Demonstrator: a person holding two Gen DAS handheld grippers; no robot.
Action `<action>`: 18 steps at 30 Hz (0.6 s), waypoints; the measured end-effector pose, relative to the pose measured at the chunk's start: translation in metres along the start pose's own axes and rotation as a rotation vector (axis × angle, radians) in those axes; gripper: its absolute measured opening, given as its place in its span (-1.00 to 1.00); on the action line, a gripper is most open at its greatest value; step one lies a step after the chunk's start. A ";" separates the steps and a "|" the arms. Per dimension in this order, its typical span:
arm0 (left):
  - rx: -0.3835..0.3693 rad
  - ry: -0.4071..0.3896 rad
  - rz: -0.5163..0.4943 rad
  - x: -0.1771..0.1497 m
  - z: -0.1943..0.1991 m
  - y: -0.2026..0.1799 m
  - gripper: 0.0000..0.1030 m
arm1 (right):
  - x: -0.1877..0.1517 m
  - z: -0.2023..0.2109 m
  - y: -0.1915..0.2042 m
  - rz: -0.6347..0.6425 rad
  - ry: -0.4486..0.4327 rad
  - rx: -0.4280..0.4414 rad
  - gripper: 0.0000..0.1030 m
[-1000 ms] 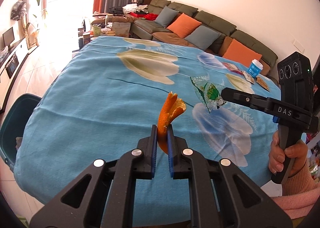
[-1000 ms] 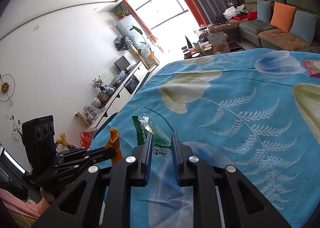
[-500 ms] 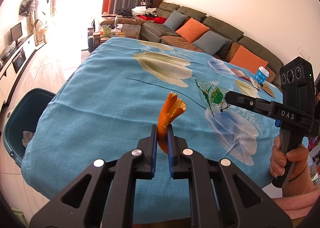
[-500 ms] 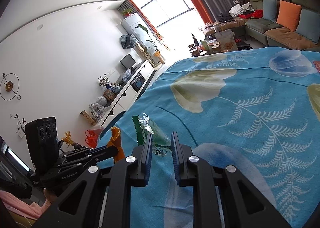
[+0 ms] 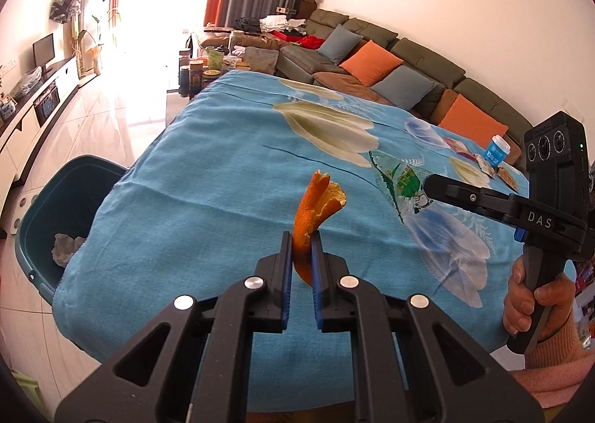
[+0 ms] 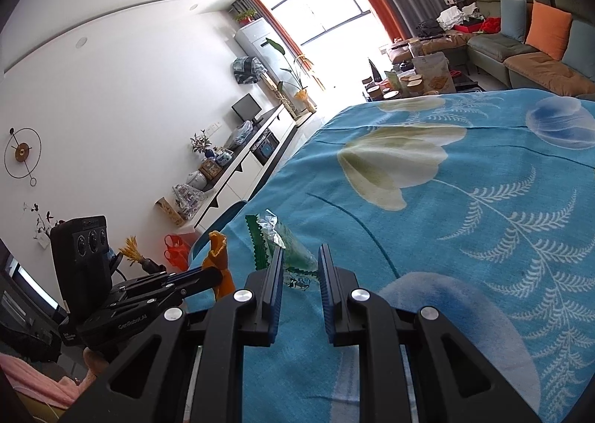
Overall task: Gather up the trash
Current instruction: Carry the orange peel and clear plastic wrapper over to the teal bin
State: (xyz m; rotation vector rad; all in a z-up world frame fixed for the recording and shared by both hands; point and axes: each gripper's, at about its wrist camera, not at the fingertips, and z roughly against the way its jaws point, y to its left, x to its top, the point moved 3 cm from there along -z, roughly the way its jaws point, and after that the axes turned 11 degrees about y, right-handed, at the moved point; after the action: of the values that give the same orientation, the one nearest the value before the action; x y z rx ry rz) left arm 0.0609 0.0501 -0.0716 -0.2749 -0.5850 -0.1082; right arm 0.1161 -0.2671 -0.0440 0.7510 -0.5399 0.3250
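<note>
Jaws of left gripper [image 5: 301, 248] clamped on orange peel [image 5: 316, 207], right gripper [image 6: 299, 267] pinching plastic wrapper [image 6: 286, 248]

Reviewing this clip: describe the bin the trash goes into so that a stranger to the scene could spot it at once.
Start at the table under the blue flowered cloth, seen from the left wrist view. On the tiled floor just off its left edge stands a dark teal bin, open-topped, with crumpled pale trash already inside. Nothing else on the floor near that edge shares its teal colour.

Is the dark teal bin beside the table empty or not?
Not empty. The left wrist view shows crumpled pale trash lying inside the bin; how full, cannot tell.
</note>
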 end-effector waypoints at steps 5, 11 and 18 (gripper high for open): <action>0.006 -0.004 0.016 -0.002 0.002 0.006 -0.81 | 0.002 -0.007 0.006 0.010 0.010 0.010 -0.67; 0.012 -0.009 0.030 -0.003 0.004 0.012 -0.81 | 0.005 -0.013 0.014 0.027 0.021 0.021 -0.67; 0.017 -0.018 0.044 -0.005 0.008 0.018 -0.81 | 0.007 -0.018 0.021 0.038 0.029 0.034 -0.67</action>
State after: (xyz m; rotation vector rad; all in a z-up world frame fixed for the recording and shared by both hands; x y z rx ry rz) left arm 0.0562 0.0702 -0.0718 -0.2726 -0.5972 -0.0580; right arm 0.1183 -0.2386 -0.0394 0.7682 -0.5230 0.3804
